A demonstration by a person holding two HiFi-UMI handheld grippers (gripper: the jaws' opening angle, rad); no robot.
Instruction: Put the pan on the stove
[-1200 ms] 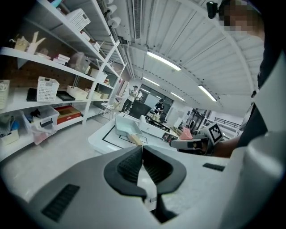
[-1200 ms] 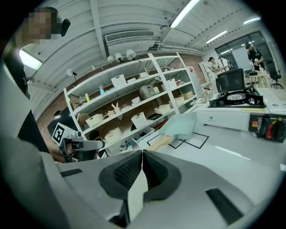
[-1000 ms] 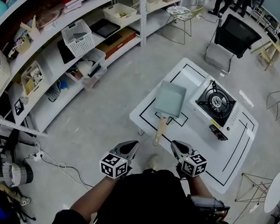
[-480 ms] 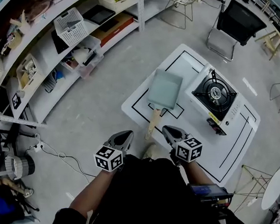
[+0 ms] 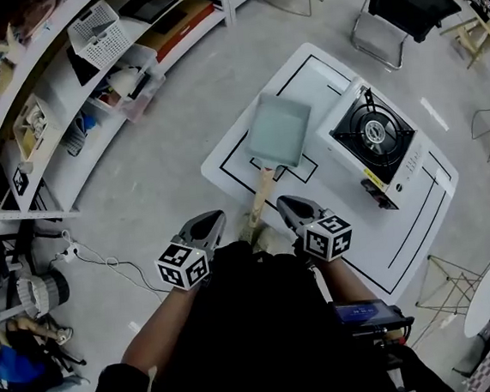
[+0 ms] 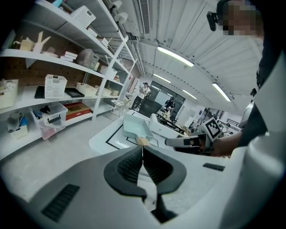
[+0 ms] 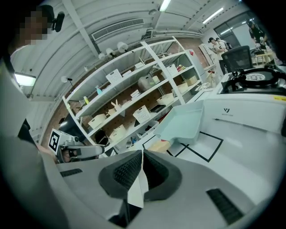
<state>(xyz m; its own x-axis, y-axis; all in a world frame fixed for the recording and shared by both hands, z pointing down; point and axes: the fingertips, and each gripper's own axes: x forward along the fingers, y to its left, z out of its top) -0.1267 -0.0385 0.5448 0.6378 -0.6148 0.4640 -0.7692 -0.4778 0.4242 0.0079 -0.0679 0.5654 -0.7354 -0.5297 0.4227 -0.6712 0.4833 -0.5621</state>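
Observation:
A pale green square pan (image 5: 279, 129) with a wooden handle (image 5: 260, 194) lies on the low white table (image 5: 343, 224), left of the black portable stove (image 5: 372, 134). The handle points toward me over the table's near edge. My left gripper (image 5: 211, 223) hangs shut over the floor just left of the handle. My right gripper (image 5: 287, 205) is shut too, over the table's near edge right of the handle. Neither holds anything. The pan (image 6: 136, 128) and the pan (image 7: 185, 121) lie ahead of both grippers, and the stove (image 7: 254, 80) stands behind at the right.
Black lines mark rectangles on the table top. White shelving (image 5: 62, 88) with baskets and boxes runs along the left. A black chair (image 5: 407, 3) stands beyond the table, a round white stool (image 5: 484, 301) at the right. Cables (image 5: 96, 261) lie on the grey floor at the left.
The head view has shifted, so the table and pan sit higher and closer in the frame. Both grippers stay shut and held close to my body on either side of the handle.

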